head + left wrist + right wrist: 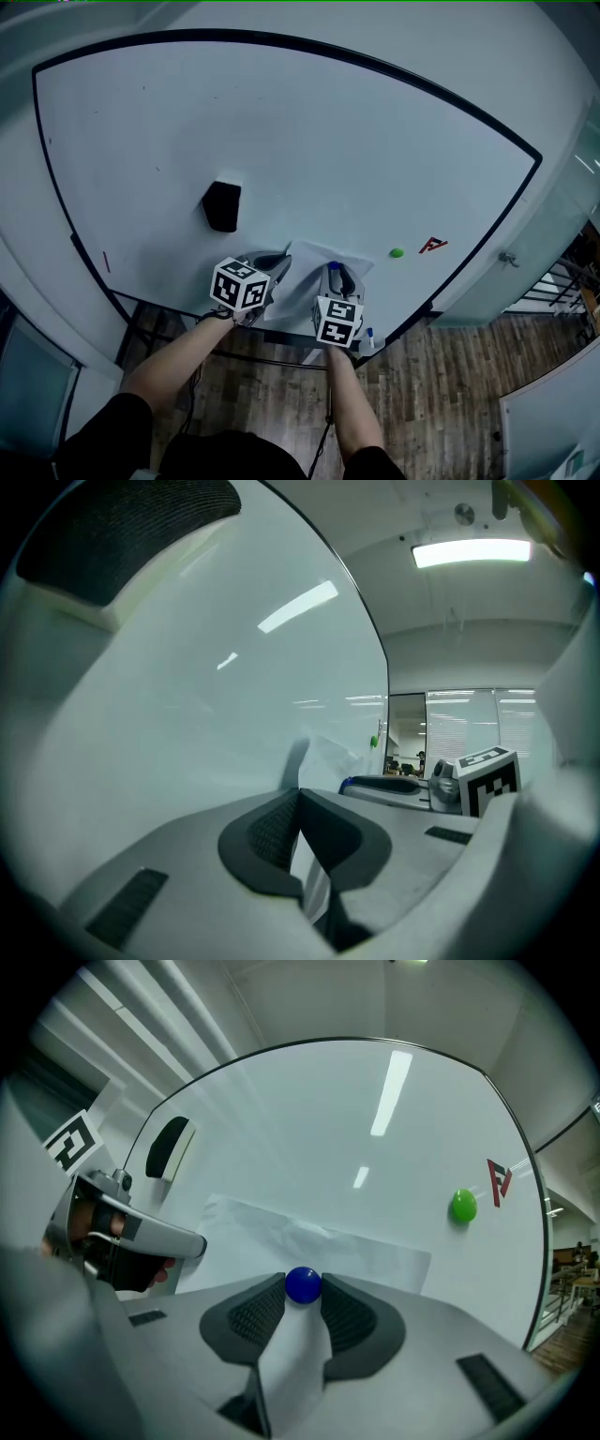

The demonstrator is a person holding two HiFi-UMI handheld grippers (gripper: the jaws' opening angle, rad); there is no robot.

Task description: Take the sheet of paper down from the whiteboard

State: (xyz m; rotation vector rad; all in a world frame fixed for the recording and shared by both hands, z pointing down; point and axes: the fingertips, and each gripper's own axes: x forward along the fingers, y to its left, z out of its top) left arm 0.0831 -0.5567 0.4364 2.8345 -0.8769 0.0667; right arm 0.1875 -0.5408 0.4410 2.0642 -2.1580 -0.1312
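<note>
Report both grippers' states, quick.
Left gripper: closed, pinching the edge of the sheet of paper.
Right gripper: closed on the blue magnet on the paper.

Left tongs [279,263] and right tongs [335,273] cover part of the sheet of paper [305,278]; the red mark [432,246] is unreadably small

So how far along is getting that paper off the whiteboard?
Nothing is done yet: the paper is pinned to the whiteboard by a blue magnet. In hand: the left hand-held gripper pinches the paper's edge, and the right hand-held gripper grips the blue magnet. To do: pull the magnet off and lift the paper away.
</note>
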